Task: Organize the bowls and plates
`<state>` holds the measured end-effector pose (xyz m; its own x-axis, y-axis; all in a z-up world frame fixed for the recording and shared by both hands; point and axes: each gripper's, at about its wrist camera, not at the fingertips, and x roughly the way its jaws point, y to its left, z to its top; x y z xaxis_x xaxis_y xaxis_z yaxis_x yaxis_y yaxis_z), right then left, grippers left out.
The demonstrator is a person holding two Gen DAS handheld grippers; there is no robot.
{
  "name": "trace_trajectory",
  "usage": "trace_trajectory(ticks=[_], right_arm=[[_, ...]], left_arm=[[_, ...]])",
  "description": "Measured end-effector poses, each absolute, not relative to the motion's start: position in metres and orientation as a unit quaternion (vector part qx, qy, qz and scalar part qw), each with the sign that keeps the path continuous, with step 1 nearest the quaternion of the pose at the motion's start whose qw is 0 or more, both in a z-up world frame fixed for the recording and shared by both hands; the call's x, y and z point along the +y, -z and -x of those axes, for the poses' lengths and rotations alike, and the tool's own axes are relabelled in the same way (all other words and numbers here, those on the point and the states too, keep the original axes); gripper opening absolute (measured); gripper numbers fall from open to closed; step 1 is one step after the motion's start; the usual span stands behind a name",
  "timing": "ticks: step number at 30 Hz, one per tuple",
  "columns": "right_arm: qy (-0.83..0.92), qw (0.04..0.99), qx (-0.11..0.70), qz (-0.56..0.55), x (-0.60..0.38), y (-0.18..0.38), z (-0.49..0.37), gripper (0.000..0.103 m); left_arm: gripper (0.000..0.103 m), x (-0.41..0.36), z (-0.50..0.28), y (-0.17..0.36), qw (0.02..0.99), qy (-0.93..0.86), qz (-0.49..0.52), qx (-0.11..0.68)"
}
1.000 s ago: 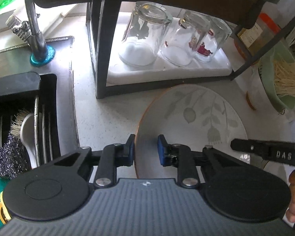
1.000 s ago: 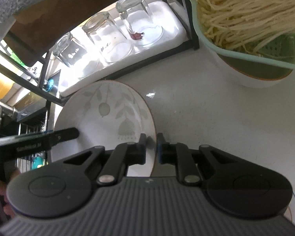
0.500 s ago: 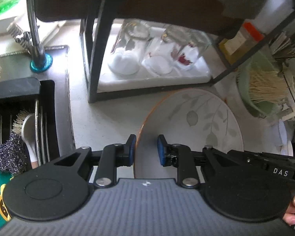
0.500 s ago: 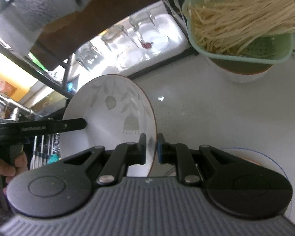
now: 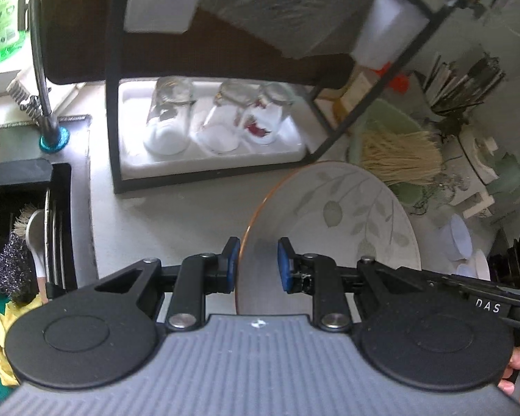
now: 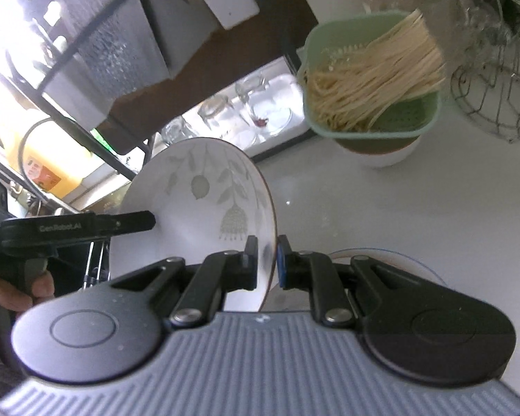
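Observation:
A white plate with a grey leaf pattern and an orange-brown rim hangs tilted above the counter, held from both sides. In the left wrist view my left gripper is shut on its near left rim, blue pads on either side of the edge. The right gripper shows as a black arm at the plate's right side. In the right wrist view the plate stands nearly on edge, and my right gripper is shut on its near right rim. The left gripper reaches its far side.
A black rack stands behind, with three upturned glasses on a white tray. A sink with brush and scourer lies left. A green colander of noodles and a wire basket sit right. Another plate lies below the right gripper.
Both grippers have risen with the plate held between them. The counter and glasses look farther away, and the rack's upper shelf has come into view.

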<state>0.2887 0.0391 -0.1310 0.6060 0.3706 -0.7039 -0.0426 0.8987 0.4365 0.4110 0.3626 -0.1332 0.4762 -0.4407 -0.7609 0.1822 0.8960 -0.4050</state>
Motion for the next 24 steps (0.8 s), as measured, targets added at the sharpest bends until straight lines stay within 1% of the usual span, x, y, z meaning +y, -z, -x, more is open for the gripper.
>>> trace_trajectory(ticks=[6,10,14,17,19,24], right_arm=[[-0.131,0.88,0.412,-0.198,0.021,0.124,-0.269,0.014],[-0.14,0.877,0.403,-0.221,0.0,0.125,-0.262,0.014],[-0.143,0.874,0.409,-0.219,-0.016,0.133,-0.256,0.014],[-0.148,0.866,0.42,-0.23,-0.032,0.144,-0.252,0.014],[-0.155,0.861,0.426,-0.229,-0.042,0.15,-0.251,0.014],[-0.169,0.855,0.435,-0.227,-0.057,0.163,-0.244,0.014]], left_arm=[[0.027,0.343,-0.391,0.121,0.855,0.178,0.132,0.469],[0.027,0.329,-0.379,0.127,0.849,0.174,0.135,0.48],[0.027,0.309,-0.363,0.133,0.847,0.165,0.136,0.488],[0.027,0.298,-0.359,0.14,0.838,0.153,0.156,0.501],[0.027,0.288,-0.353,0.139,0.84,0.152,0.149,0.499],[0.027,0.27,-0.341,0.149,0.832,0.128,0.143,0.521]])
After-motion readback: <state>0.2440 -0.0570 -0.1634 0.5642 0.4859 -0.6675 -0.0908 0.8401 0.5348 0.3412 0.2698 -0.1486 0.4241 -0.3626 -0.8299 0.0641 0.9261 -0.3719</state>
